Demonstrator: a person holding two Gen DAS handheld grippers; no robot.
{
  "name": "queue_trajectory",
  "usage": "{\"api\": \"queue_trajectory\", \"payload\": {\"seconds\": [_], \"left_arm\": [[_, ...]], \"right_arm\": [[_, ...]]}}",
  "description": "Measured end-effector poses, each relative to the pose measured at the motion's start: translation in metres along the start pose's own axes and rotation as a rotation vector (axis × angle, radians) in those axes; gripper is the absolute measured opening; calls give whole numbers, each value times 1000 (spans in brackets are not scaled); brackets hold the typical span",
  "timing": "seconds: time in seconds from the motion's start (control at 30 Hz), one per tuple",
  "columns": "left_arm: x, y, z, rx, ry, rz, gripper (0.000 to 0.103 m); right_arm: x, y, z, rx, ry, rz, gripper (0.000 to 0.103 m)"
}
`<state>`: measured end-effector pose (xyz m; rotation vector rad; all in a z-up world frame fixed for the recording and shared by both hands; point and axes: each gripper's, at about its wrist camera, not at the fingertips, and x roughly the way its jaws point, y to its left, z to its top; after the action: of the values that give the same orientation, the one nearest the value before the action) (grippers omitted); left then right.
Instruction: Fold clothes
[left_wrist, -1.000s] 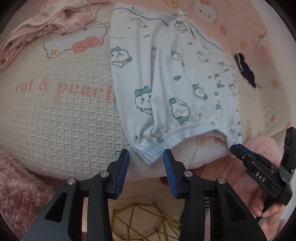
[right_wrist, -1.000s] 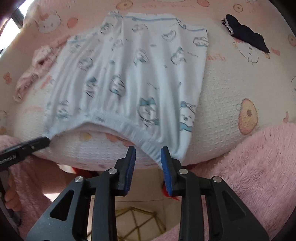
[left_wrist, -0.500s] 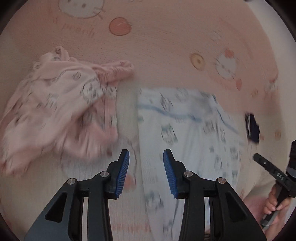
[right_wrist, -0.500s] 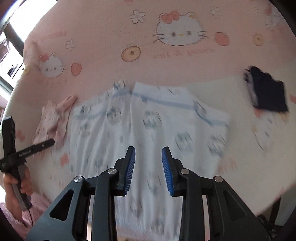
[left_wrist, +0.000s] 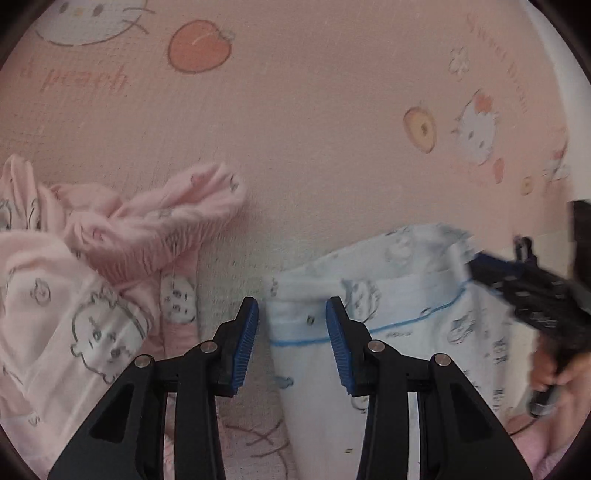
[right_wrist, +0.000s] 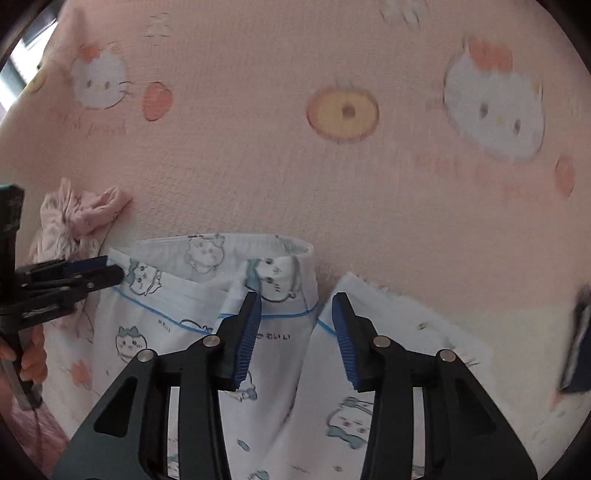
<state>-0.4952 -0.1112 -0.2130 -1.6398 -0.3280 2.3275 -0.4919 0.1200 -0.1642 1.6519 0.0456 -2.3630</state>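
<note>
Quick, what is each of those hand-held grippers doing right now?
Left hand-held gripper: open, jaws closing around the edge of the blue pyjamas, not yet gripping.
Right hand-held gripper: open, jaws opening over the pyjamas, holding nothing.

The pyjama top (right_wrist: 207, 295) is spread on the bed cover (right_wrist: 332, 184), collar end farthest from the cameras. A crumpled pyjama garment (left_wrist: 110, 258) is heaped just to its left. A folded dark item (right_wrist: 576, 343) is placed near its right side.
</note>
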Motion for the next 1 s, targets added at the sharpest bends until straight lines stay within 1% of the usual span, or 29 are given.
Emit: {"api": "queue_trajectory", "payload": {"seconds": [0.03,0.07,0.13,0.17,0.23,0.27,0.3,0.33,0.4,0.5,0.53,0.57,0.6,0.63,0.67,0.7,0.83,0.9,1.0], "left_arm": [[-2,2,2,-5,-1,9,13],[-3,4,4,-9,-3,18,10],[-9,7,7,-12,-32,49,10],[-11,9,9,-10,-39,63,10],[-11,10,10,-15,-18,45,11],[-9,11,10,-18,1,27,12],[-7,11,10,-22,19,9,17],[-4,9,10,-15,28,5,29],[4,2,10,8,36,13,45],[15,-9,9,42,48,25,45],[18,-15,9,66,43,41,44],[20,-20,8,93,32,63,41],[21,-22,9,99,24,75,21],[21,-23,10,95,17,82,6],[21,-24,11,91,11,90,6],[18,-23,13,82,-2,87,5],[-7,-28,18,110,-83,95,5],[-16,-29,18,111,-108,103,5],[-24,-6,20,83,-130,142,4]], "right_arm": [[1,-2,0,9,-6,-14,33],[0,-3,1,14,-19,-36,30],[-6,-9,3,26,-51,-86,27],[-10,-12,3,32,-62,-96,27],[-15,-18,3,41,-63,-68,28],[-16,-18,3,34,-47,-32,29],[-16,-16,2,21,-35,-2,36],[-17,-12,0,2,-35,16,41],[-12,-1,-3,-43,-24,31,41],[2,12,-8,-94,4,24,41],[8,14,-9,-101,11,14,41],[13,15,-11,-104,16,6,41],[16,15,-12,-101,15,3,37],[16,14,-12,-90,8,4,26],[16,12,-12,-78,-1,3,19],[13,10,-11,-68,-12,4,7],[0,7,-7,-52,-59,54,5],[-3,7,-7,-56,-71,48,5],[-4,-2,-6,-17,-78,48,5]]}}
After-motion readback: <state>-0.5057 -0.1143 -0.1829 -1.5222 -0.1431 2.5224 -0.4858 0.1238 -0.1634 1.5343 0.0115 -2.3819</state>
